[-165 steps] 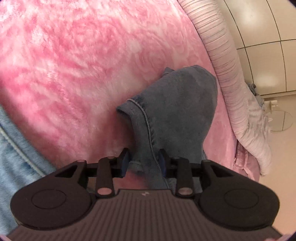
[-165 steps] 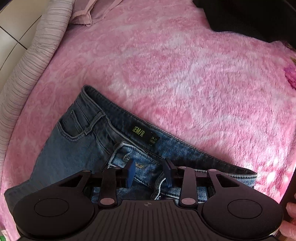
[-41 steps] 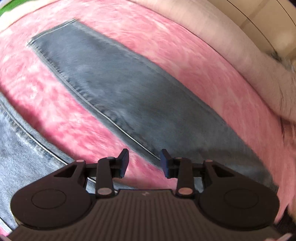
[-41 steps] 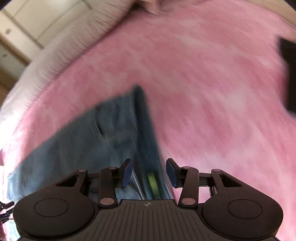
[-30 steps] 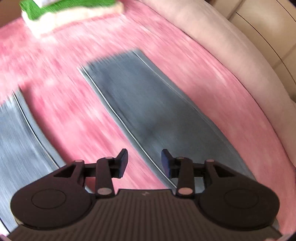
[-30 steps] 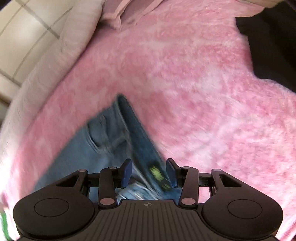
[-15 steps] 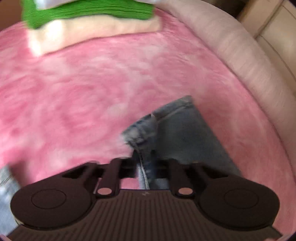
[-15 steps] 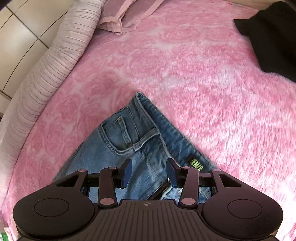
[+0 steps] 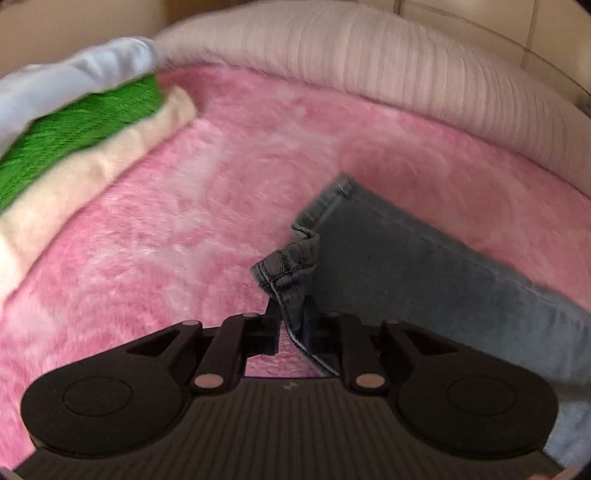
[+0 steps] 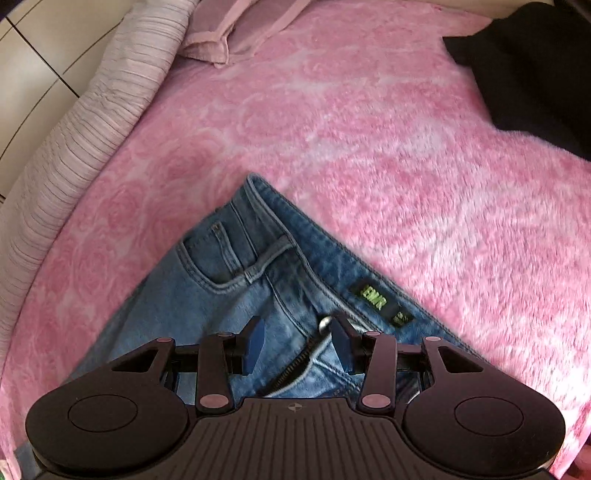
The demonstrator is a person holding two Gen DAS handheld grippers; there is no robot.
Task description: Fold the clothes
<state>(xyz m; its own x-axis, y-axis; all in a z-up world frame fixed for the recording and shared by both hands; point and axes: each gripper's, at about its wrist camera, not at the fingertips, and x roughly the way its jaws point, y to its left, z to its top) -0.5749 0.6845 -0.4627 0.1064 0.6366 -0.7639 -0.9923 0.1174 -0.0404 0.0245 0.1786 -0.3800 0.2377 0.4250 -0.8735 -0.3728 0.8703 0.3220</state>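
Observation:
Blue jeans lie on a pink fluffy blanket [image 9: 177, 236]. In the left wrist view one jeans leg [image 9: 413, 266] stretches from lower right toward the middle, and my left gripper [image 9: 293, 317] is shut on its hem corner, which curls up above the jaws. In the right wrist view the jeans waistband [image 10: 258, 266] lies flat, with a front pocket, the open zipper and a green label [image 10: 373, 303]. My right gripper [image 10: 297, 341] stands open just over the fly, nothing between its blue pads.
A stack of folded clothes [image 9: 74, 122], white, green and cream, sits at the left. A striped pale bolster [image 9: 369, 74] runs along the blanket's far edge. A black garment [image 10: 532, 74] lies at the upper right, and a pink cloth [image 10: 229, 33] at the top.
My left gripper swept along the leg to its hem and shut on it. The right gripper moved in over the waistband, open throughout.

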